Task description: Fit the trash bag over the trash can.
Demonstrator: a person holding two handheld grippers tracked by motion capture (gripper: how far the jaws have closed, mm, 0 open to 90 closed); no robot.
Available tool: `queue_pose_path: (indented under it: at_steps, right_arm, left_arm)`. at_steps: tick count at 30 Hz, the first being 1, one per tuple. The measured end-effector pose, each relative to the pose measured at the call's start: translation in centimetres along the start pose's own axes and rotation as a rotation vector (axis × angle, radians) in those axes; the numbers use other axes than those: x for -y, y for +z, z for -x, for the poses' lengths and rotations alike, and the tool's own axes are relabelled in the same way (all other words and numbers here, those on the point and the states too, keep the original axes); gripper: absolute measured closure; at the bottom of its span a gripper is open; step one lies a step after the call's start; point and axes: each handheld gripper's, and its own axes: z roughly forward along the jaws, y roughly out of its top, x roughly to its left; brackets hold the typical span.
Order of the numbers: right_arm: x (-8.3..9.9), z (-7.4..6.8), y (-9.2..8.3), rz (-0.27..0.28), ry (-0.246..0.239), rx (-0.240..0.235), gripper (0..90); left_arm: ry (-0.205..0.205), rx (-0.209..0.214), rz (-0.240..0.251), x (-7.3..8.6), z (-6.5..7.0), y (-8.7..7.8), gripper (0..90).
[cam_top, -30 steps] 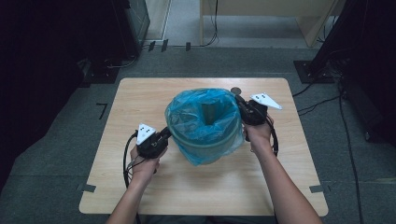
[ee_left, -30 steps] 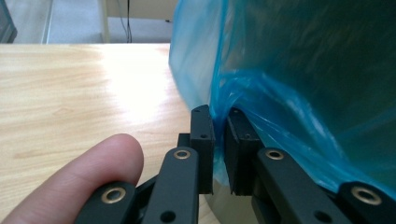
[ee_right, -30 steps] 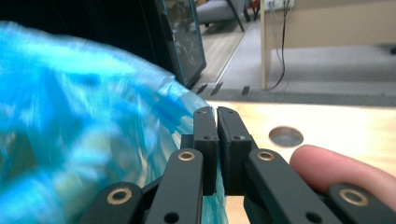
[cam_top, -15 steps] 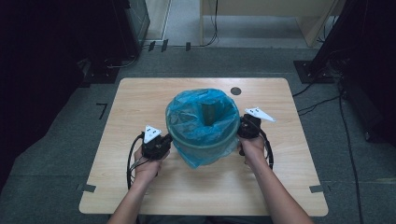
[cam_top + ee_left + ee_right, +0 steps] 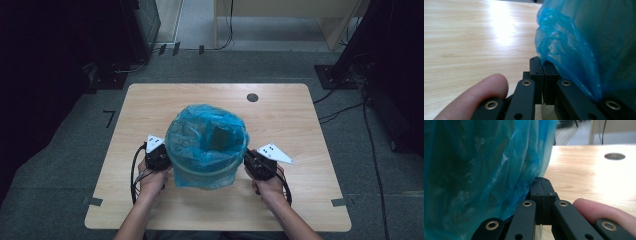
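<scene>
A round bin lined with a blue plastic bag [image 5: 200, 131] stands in the middle of the wooden table [image 5: 300, 130]. A dark flat thing [image 5: 218, 137] shows inside it. My left gripper [image 5: 167, 159] is at the bin's left side, its jaws pressed together. In the left gripper view the bag [image 5: 579, 45] gathers into a fold that runs to the tip of that gripper [image 5: 542, 62]. My right gripper [image 5: 248, 159] is at the bin's right side, jaws together. In the right gripper view the bag [image 5: 481, 170] lies against the left finger of that gripper [image 5: 542, 180], with nothing seen between the pads.
A round cable hole [image 5: 252, 97] is in the table's far right part, also seen as the hole [image 5: 614, 156] in the right gripper view. Bare wood lies around the bin. Dark cabinets and cables stand on the floor beyond the table.
My right gripper has come from the bin's far right rim toward the near side, down along its right flank. The left gripper has stayed at the left side.
</scene>
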Motion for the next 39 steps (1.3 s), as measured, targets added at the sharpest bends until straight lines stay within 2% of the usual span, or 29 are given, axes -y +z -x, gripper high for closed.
queue_pose_path:
  at_steps: [1, 3, 5, 8, 9, 12, 14, 16, 17, 18, 20, 23, 24, 25, 26, 27, 28, 29, 30, 31, 33, 34, 35, 36, 37, 38, 39]
  right_arm:
    - [0.1, 0.0, -0.4, 0.008, -0.027, -0.008, 89.9]
    - [0.0, 0.3, -1.1, 0.029, -0.039, -0.016, 84.0]
    - [-0.5, 1.4, -2.0, 0.073, -0.006, -0.004, 78.9]
    - [-1.2, 2.4, -2.8, 0.122, 0.013, 0.014, 75.6]
    - [-1.6, 2.7, -3.0, 0.14, 0.015, 0.011, 74.1]
    - [-2.4, 3.0, -3.3, 0.173, 0.016, -0.006, 70.0]
    - [-4.4, 2.9, -3.7, 0.231, -0.002, -0.044, 62.9]
    - [-5.9, 2.5, -3.6, 0.251, -0.022, -0.092, 58.3]
    - [-5.9, 2.5, -3.6, 0.251, -0.022, -0.092, 58.3]
    - [-7.2, 2.1, -3.0, 0.245, -0.054, -0.116, 56.7]
    - [-8.1, 1.8, -2.1, 0.219, -0.068, -0.137, 56.7]
    - [-8.6, 1.6, -1.2, 0.196, -0.058, -0.155, 57.0]
    - [-8.8, 1.6, -0.7, 0.175, -0.047, -0.174, 57.3]
    - [-8.8, 1.6, 0.3, 0.126, -0.043, -0.185, 59.3]
    - [-8.8, 1.6, 0.3, 0.126, -0.043, -0.185, 59.3]
    - [-8.7, 1.6, 0.9, 0.105, -0.039, -0.207, 67.1]
    - [-8.7, 1.6, 0.9, 0.105, -0.039, -0.207, 67.1]
    - [-8.6, 1.6, 1.0, 0.107, -0.023, -0.214, 71.6]
    - [-8.6, 1.7, 1.1, 0.113, -0.004, -0.215, 76.3]
    - [-8.8, 2.0, 1.1, 0.12, 0.046, -0.213, 84.2]
    - [-8.8, 2.2, 1.1, 0.126, 0.061, -0.209, 86.6]
    - [-9.0, 2.3, 1.2, 0.123, 0.048, -0.152, 89.2]
    - [-9.1, 2.5, 1.3, 0.12, 0.044, -0.13, 89.5]
    - [-9.1, 2.5, 1.3, 0.12, 0.044, -0.13, 89.5]
    - [-9.1, 2.7, 1.4, 0.119, 0.052, -0.108, 89.8]
    - [-8.9, 3.4, 1.8, 0.11, 0.072, -0.06, 90.0]
    - [-8.8, 3.8, 2.0, 0.107, 0.081, -0.043, 90.0]
  left_arm:
    - [-0.006, -0.001, 0.006, -0.1, -0.1, -0.1, 85.3]
    - [-0.022, -0.013, 0.034, -0.3, -0.3, -0.4, 81.2]
    - [-0.049, -0.016, 0.066, -0.6, -0.9, -1.0, 76.2]
    - [-0.066, -0.012, 0.087, -0.8, -1.4, -1.6, 70.4]
    - [-0.09, -0.008, 0.112, -1.0, -1.6, -2.0, 69.5]
    - [-0.093, 0.006, 0.13, -1.1, -1.8, -2.4, 65.3]
    - [-0.102, 0.043, 0.149, -1.4, -1.6, -2.7, 62.0]
    - [-0.098, 0.053, 0.155, -1.5, -1.4, -2.8, 59.6]
    - [-0.093, 0.056, 0.162, -1.6, -1.3, -2.8, 59.6]
    - [-0.088, 0.063, 0.175, -1.7, -1.0, -3.0, 59.1]
    - [-0.085, 0.067, 0.174, -1.8, -1.0, -3.1, 59.1]
    - [-0.084, 0.066, 0.179, -1.8, -1.0, -3.2, 59.2]
    - [-0.087, 0.066, 0.18, -1.8, -1.1, -3.2, 59.2]
    - [-0.088, 0.067, 0.177, -1.8, -1.2, -3.2, 59.4]
    - [-0.088, 0.067, 0.177, -1.8, -1.2, -3.2, 59.5]
    - [-0.087, 0.067, 0.177, -1.7, -1.3, -3.2, 59.5]
    - [-0.087, 0.067, 0.177, -1.7, -1.3, -3.2, 59.7]
    - [-0.087, 0.068, 0.176, -1.7, -1.3, -3.2, 59.7]
    - [-0.085, 0.069, 0.175, -1.7, -1.3, -3.2, 59.8]
    - [-0.084, 0.07, 0.173, -1.6, -1.3, -3.2, 60.1]
    - [-0.078, 0.073, 0.166, -1.6, -1.2, -3.1, 60.3]
    - [-0.077, 0.073, 0.165, -1.5, -1.1, -3.0, 60.5]
    - [-0.071, 0.075, 0.161, -1.5, -1.0, -3.0, 60.6]
    - [-0.069, 0.074, 0.157, -1.4, -0.8, -2.9, 60.6]
    - [-0.062, 0.066, 0.155, -1.4, -0.7, -2.8, 61.9]
    - [-0.068, 0.059, 0.147, -1.2, -0.7, -2.6, 63.1]
    - [-0.068, 0.059, 0.147, -1.2, -0.7, -2.6, 63.5]
